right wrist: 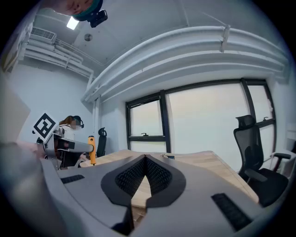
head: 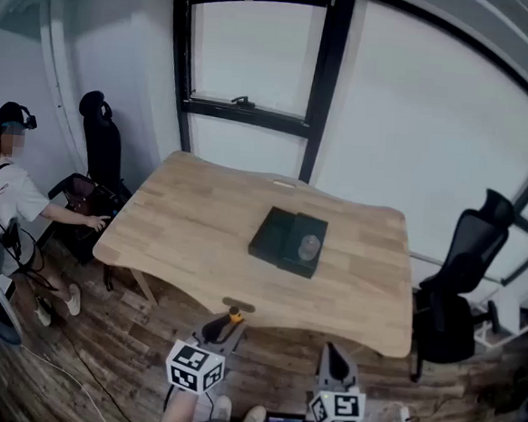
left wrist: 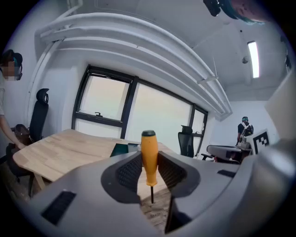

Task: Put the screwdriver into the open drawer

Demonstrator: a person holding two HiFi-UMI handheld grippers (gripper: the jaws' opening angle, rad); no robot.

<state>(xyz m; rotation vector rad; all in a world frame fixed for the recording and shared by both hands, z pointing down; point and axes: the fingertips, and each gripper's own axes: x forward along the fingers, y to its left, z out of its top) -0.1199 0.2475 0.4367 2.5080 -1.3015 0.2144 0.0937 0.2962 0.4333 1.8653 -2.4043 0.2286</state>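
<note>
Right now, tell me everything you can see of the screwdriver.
The screwdriver has an orange handle that looks like plastic, a dark cap on its top end and a thin dark shaft. It stands upright, shaft pointing down. The left gripper is shut on it: both ribbed fingers press the handle's sides, and the cap sticks out above them. It hangs in the air over the wood floor, just short of the table's near edge, touching nothing else.
</note>
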